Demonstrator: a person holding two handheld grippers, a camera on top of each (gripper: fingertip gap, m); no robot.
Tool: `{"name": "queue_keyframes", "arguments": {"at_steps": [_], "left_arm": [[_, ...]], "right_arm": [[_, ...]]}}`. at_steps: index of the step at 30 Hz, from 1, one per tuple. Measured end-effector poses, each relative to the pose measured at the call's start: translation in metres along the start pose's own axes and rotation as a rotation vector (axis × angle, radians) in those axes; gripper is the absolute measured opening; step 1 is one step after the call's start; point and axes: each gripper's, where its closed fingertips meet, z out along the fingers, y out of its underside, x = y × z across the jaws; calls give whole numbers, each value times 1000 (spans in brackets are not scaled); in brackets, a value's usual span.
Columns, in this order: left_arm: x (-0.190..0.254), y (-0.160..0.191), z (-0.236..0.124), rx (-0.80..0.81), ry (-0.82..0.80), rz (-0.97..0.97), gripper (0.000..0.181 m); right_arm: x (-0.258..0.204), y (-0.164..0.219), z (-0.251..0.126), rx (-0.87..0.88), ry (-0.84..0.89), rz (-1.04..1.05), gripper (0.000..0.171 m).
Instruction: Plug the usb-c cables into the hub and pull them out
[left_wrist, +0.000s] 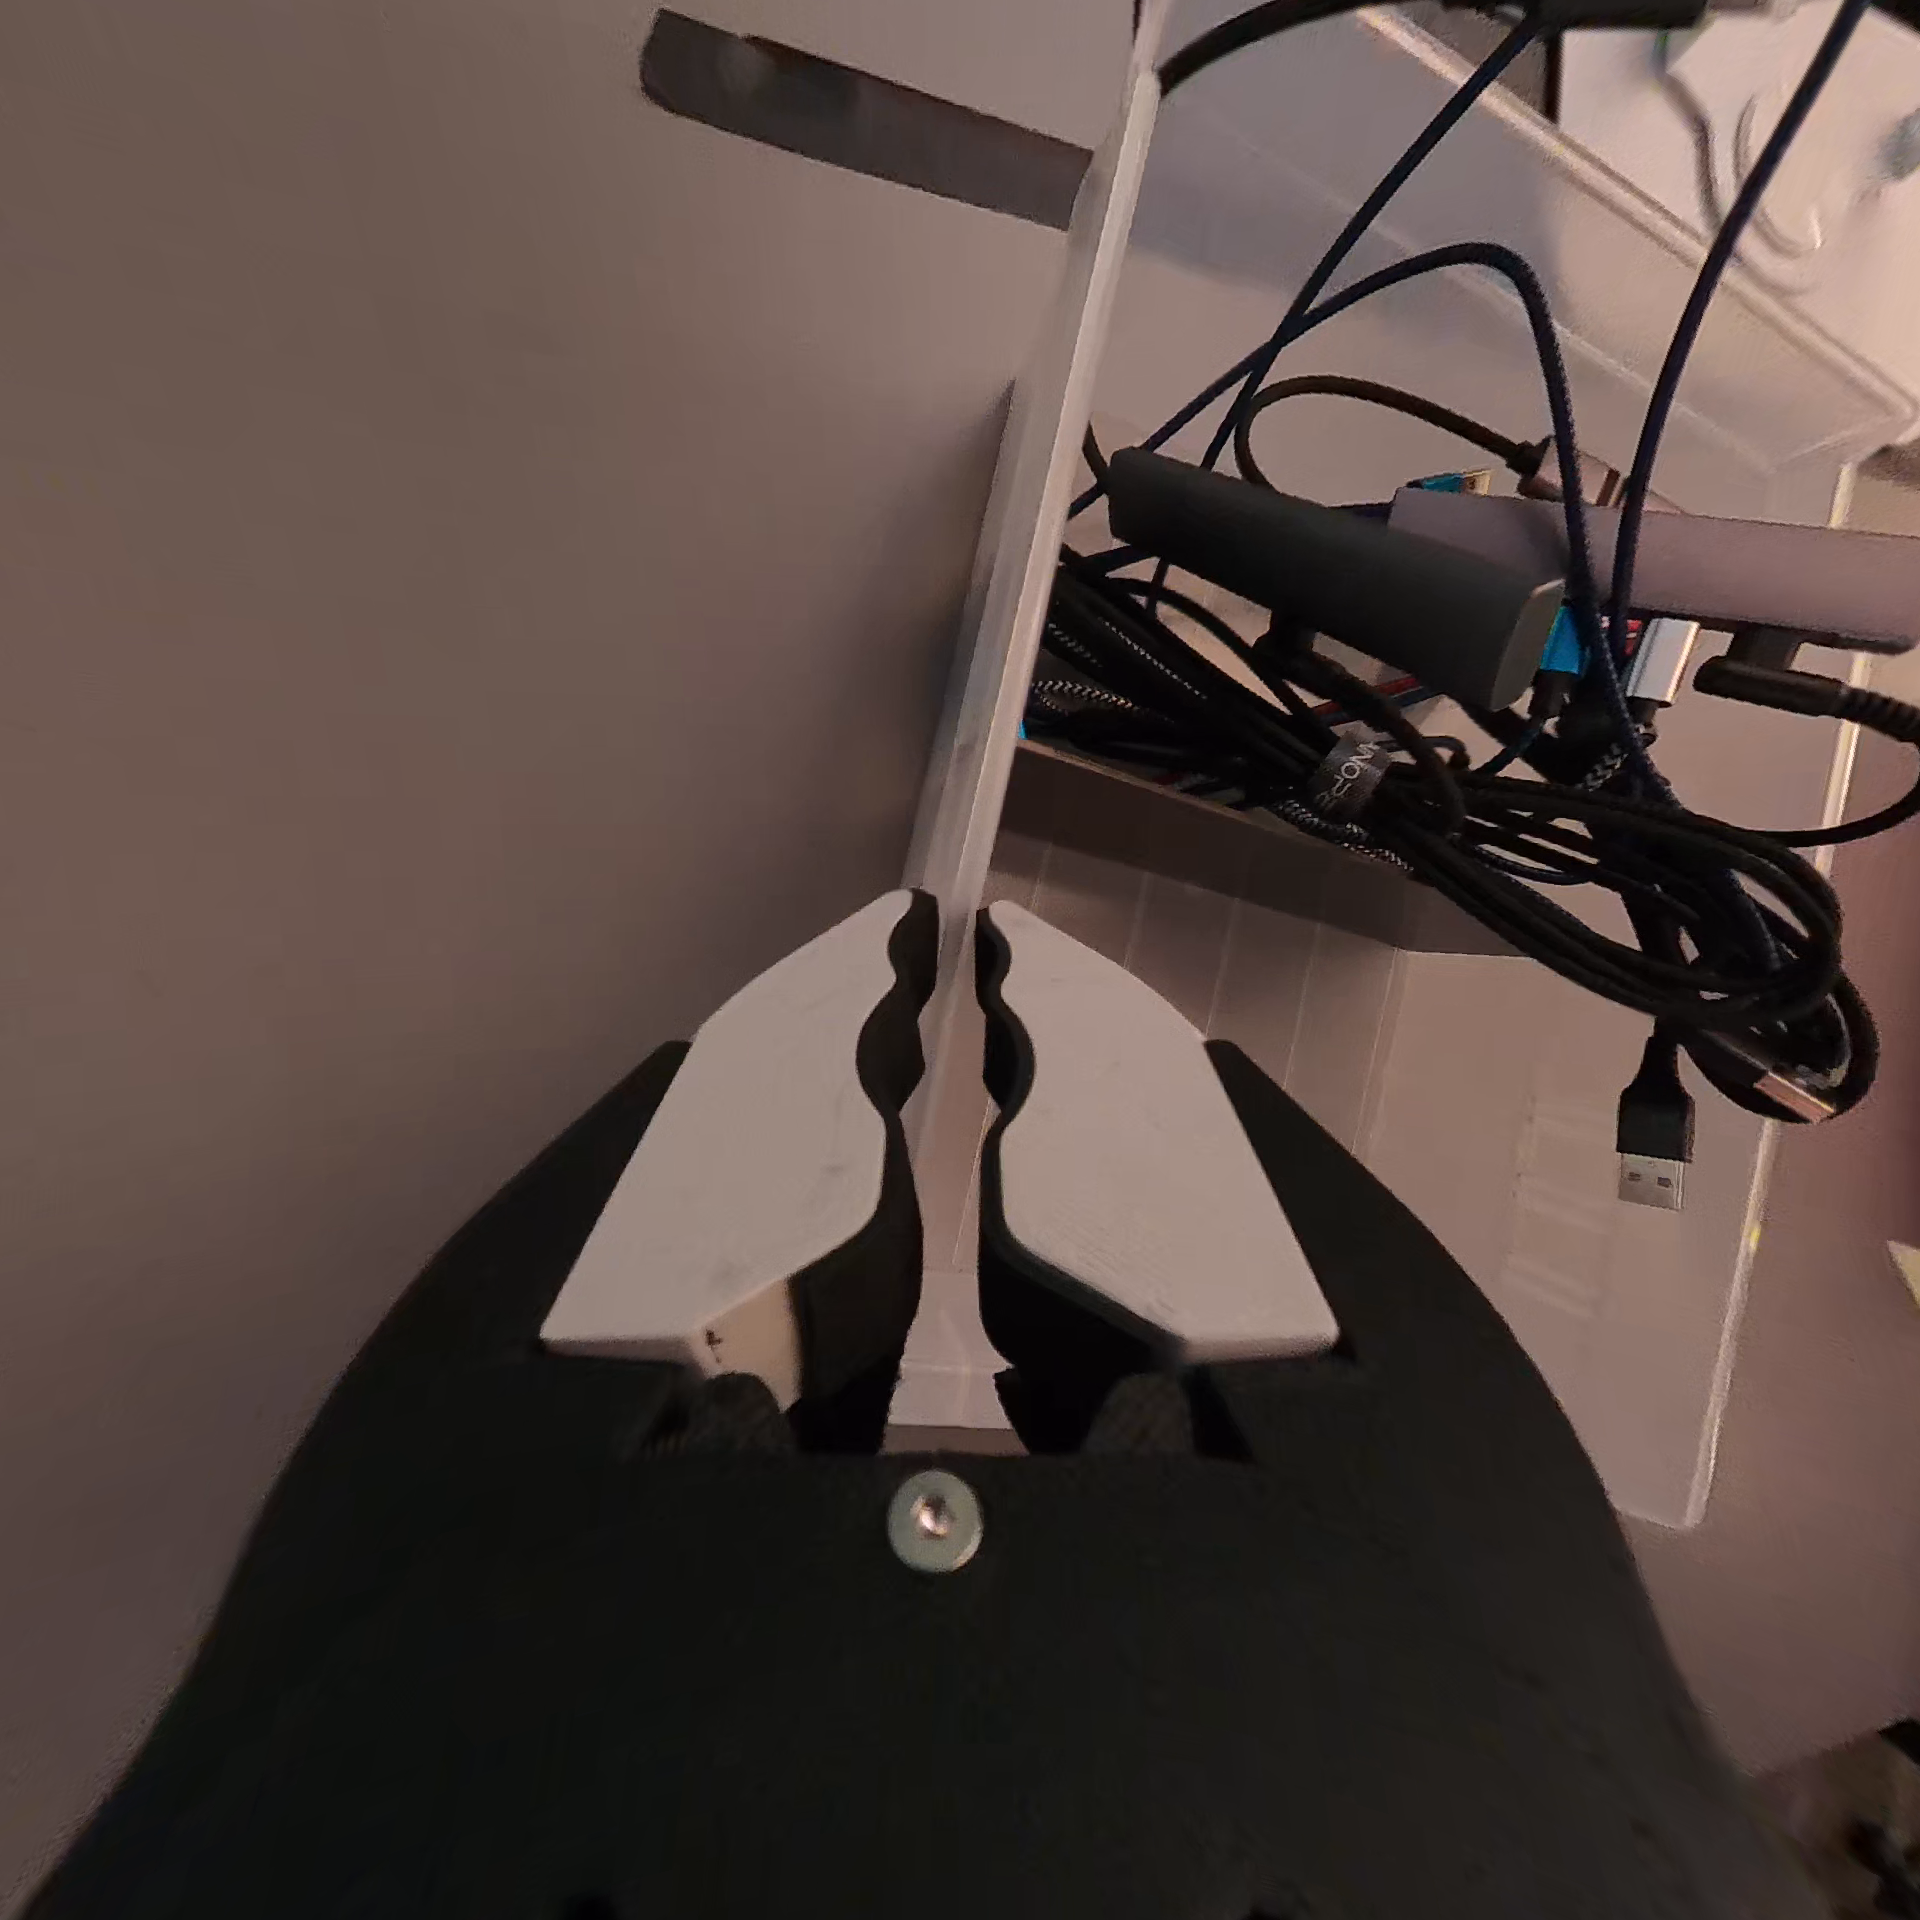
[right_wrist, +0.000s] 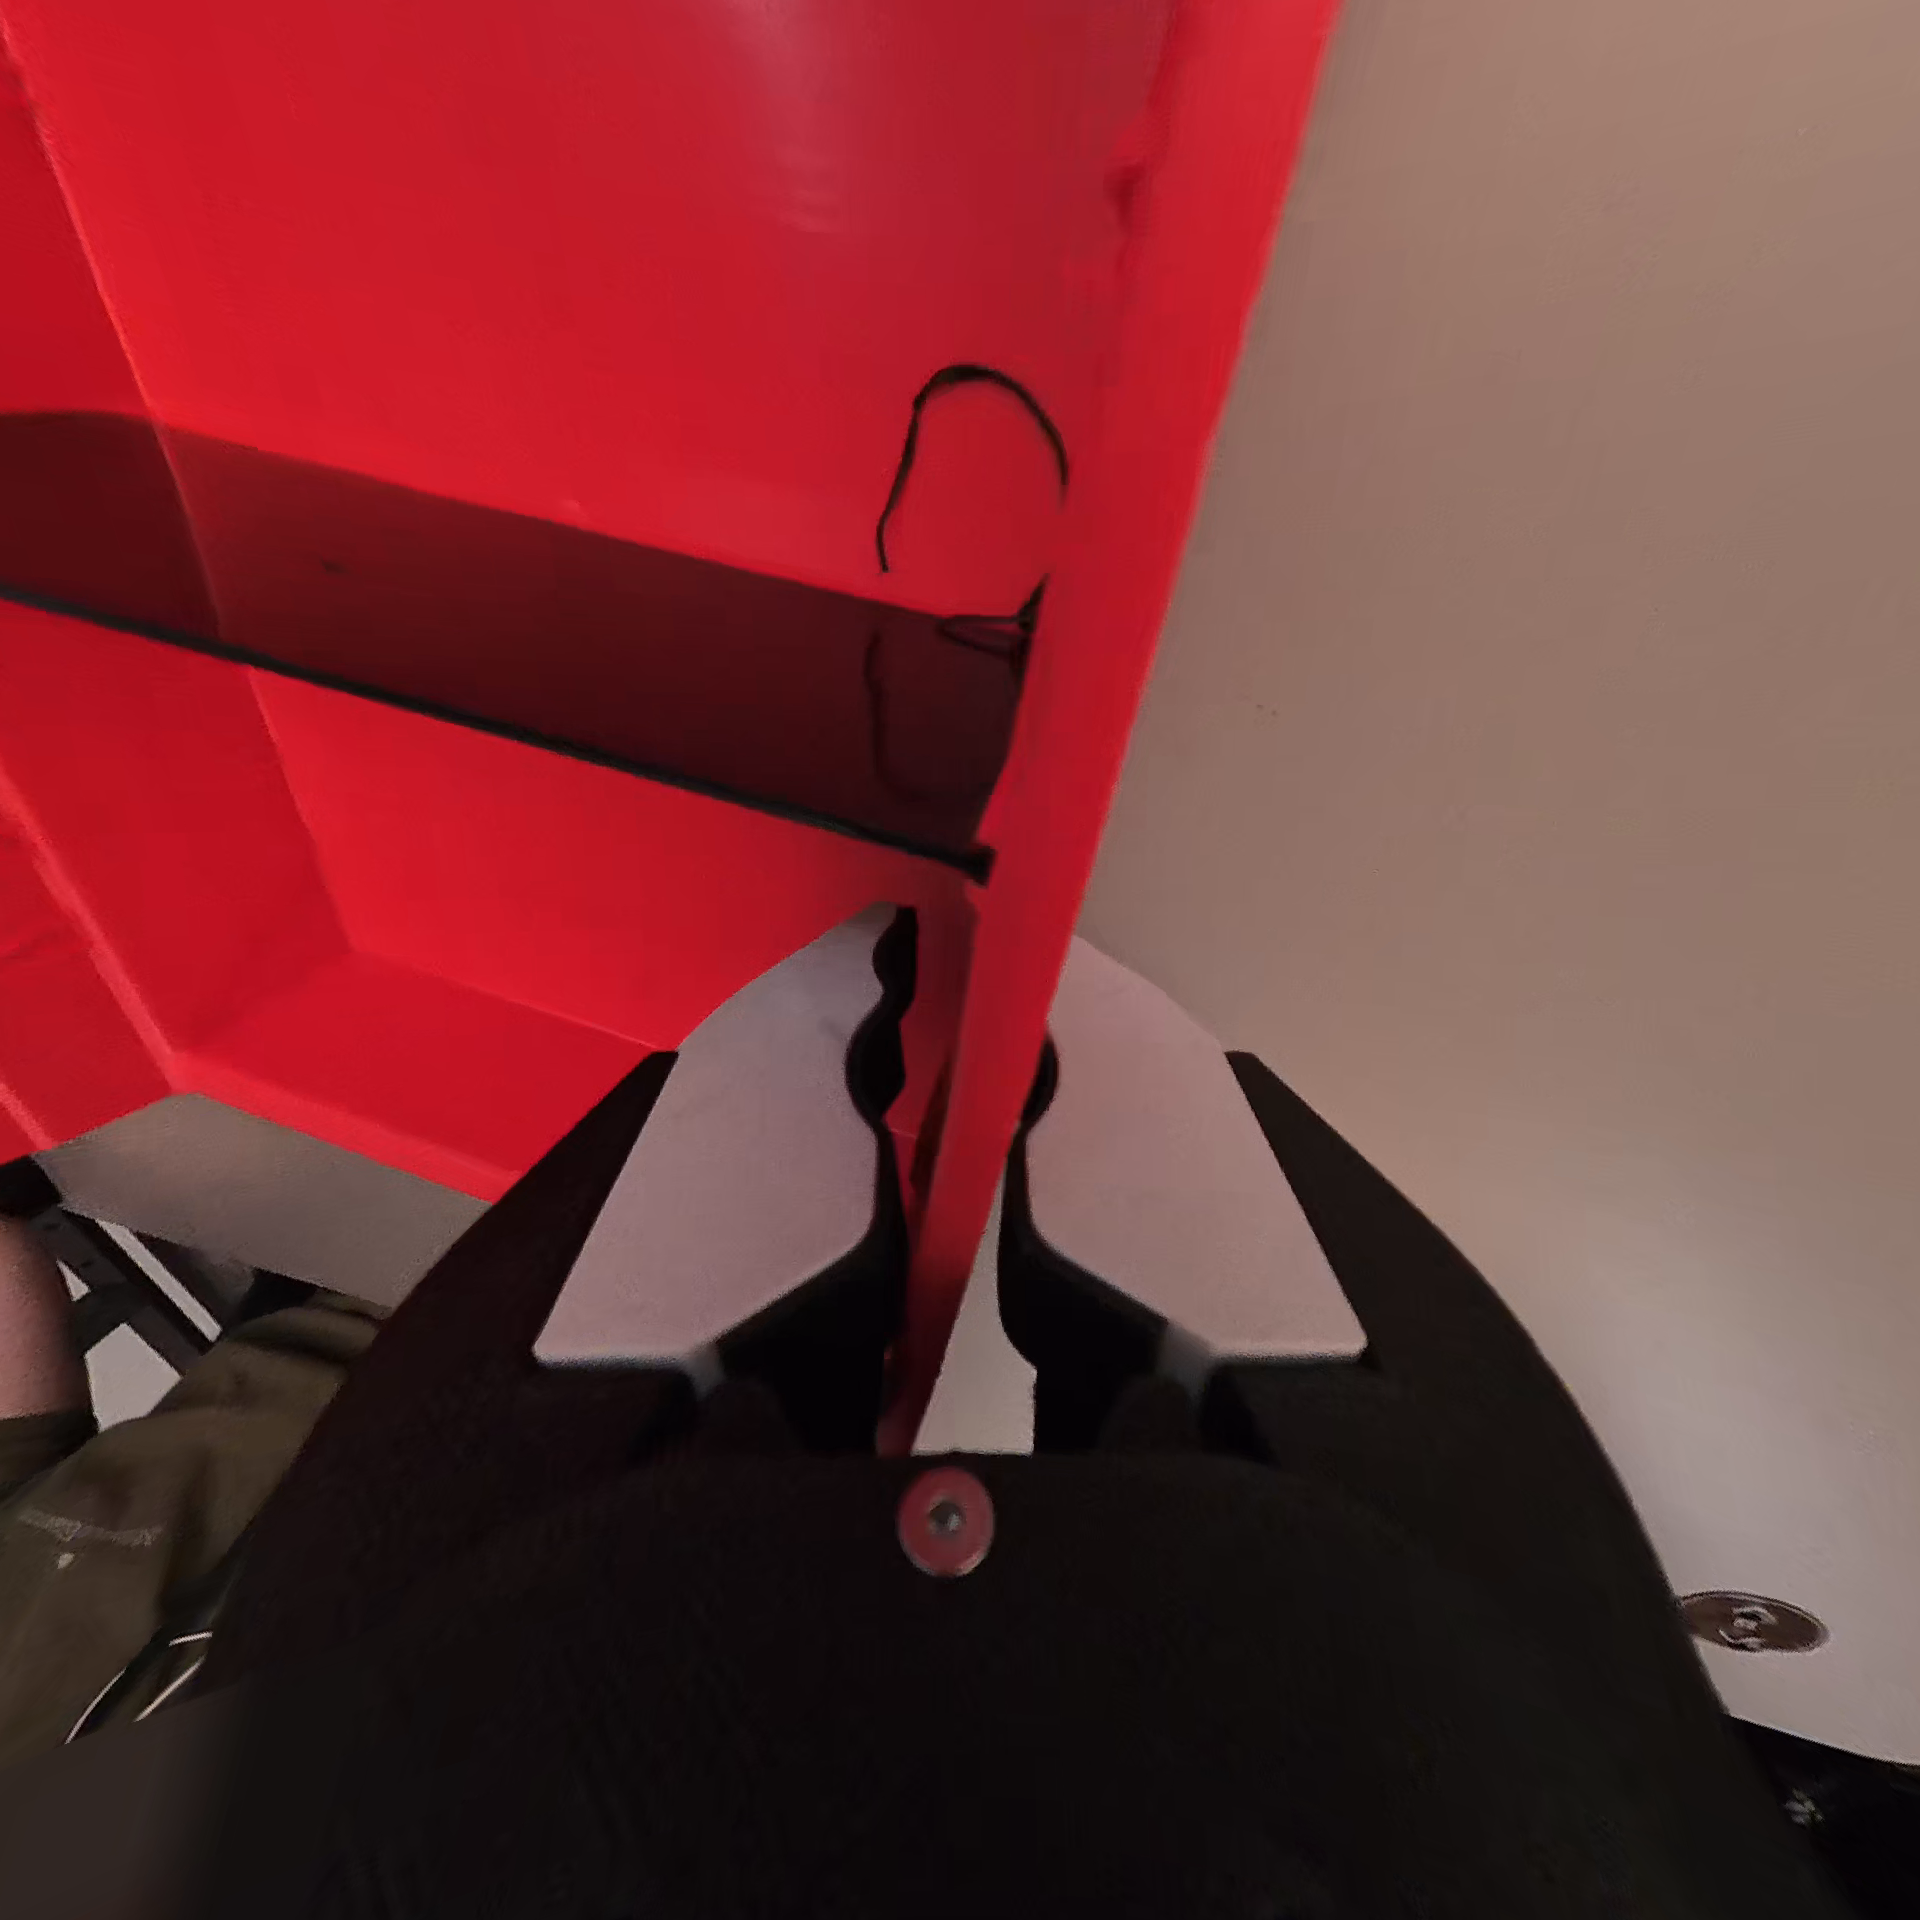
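- We have the left gripper (left_wrist: 951, 914), jaws pinching the clear bin's wall (left_wrist: 1039, 582), likely to lift it; the grey hub (left_wrist: 1340, 571) and tangled usb-c cables (left_wrist: 1558, 831) lie inside
- The right gripper (right_wrist: 961, 920) pinches the red bin's wall (right_wrist: 1049, 831); no cable is grasped yet

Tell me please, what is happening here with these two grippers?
Each gripper is clamped on the wall of a bin. The left gripper is shut on the edge of a clear bin that holds a dark hub and a tangle of cables; one loose plug hangs over its side. The right gripper is shut on the wall of a red bin. No cable is held, so the plugging is not yet under way.
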Motion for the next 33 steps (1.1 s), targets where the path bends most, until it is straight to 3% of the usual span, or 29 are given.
{"name": "queue_keyframes", "arguments": {"at_steps": [4,14,25,33], "left_arm": [[1,6,-1,-29,20,-43,5],[16,32,-11,-180,1,66,4],[17,30,-10,-163,64,40,5],[19,27,-14,-150,43,82,5]], "right_arm": [[0,-1,0,10,-23,7,17],[19,-4,-5,41,-7,17,14],[34,-2,-9,41,19,-32,12],[28,-4,-10,76,-51,-37,25]]}}
